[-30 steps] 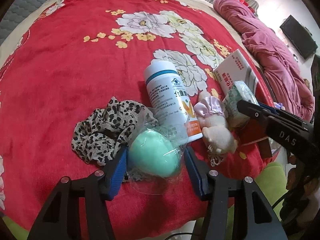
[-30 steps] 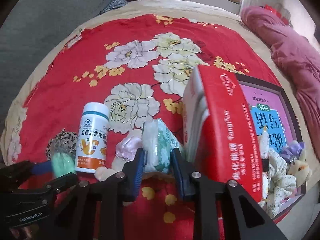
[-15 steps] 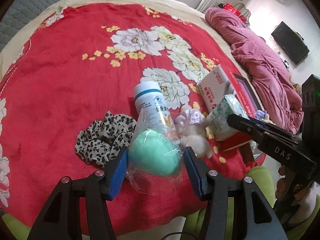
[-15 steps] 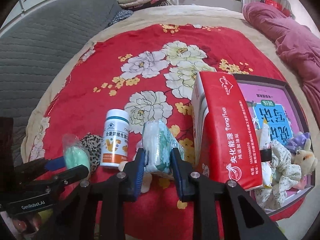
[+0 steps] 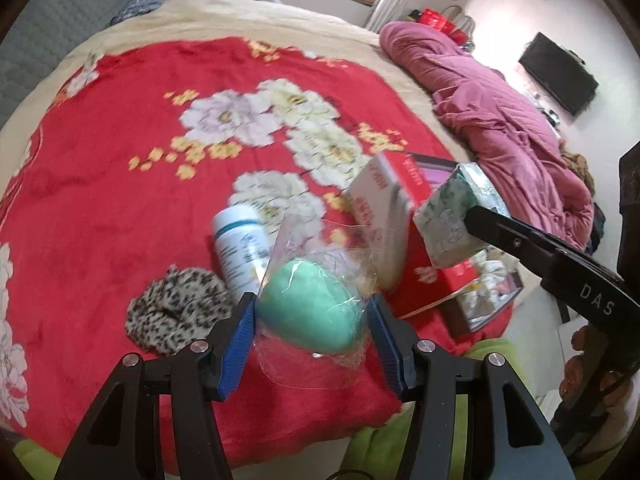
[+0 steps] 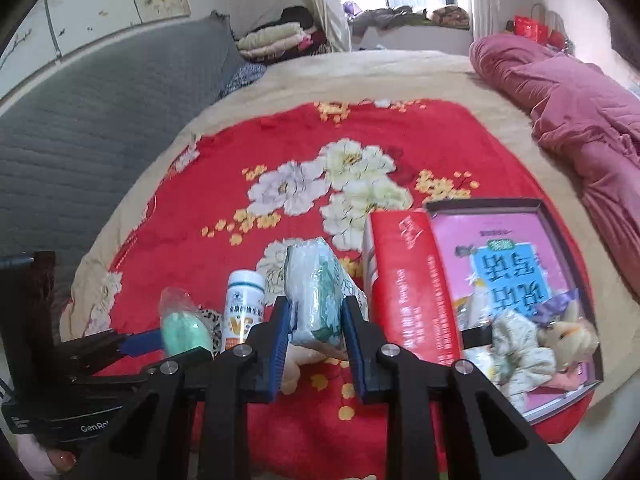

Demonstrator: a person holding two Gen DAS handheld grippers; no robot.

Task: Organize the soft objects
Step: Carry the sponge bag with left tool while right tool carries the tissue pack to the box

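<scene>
My left gripper (image 5: pixel 311 312) is shut on a mint-green sponge egg in a clear wrapper (image 5: pixel 310 310) and holds it above the red flowered blanket; the egg also shows in the right wrist view (image 6: pixel 186 330). My right gripper (image 6: pixel 314 316) is shut on a green-and-white tissue pack (image 6: pixel 314 300), lifted off the bed; the pack also shows in the left wrist view (image 5: pixel 450 222). A leopard-print scrunchie (image 5: pixel 178 312) lies on the blanket left of the egg. A shallow box (image 6: pixel 554 232) at the right holds a floral scrunchie (image 6: pixel 520 350) and a small plush (image 6: pixel 568 332).
A white supplement bottle (image 6: pixel 244 310) stands on the blanket between the grippers. A red carton (image 6: pixel 408 288) stands beside the shallow box. A pink quilt (image 6: pixel 576 108) lies along the bed's right side. A grey padded headboard (image 6: pixel 80 136) is at the left. The bed's front edge is close.
Both grippers have risen and pulled back with their loads; the egg and the tissue pack are now higher above the blanket. The small plush on the blanket is now mostly hidden behind them.
</scene>
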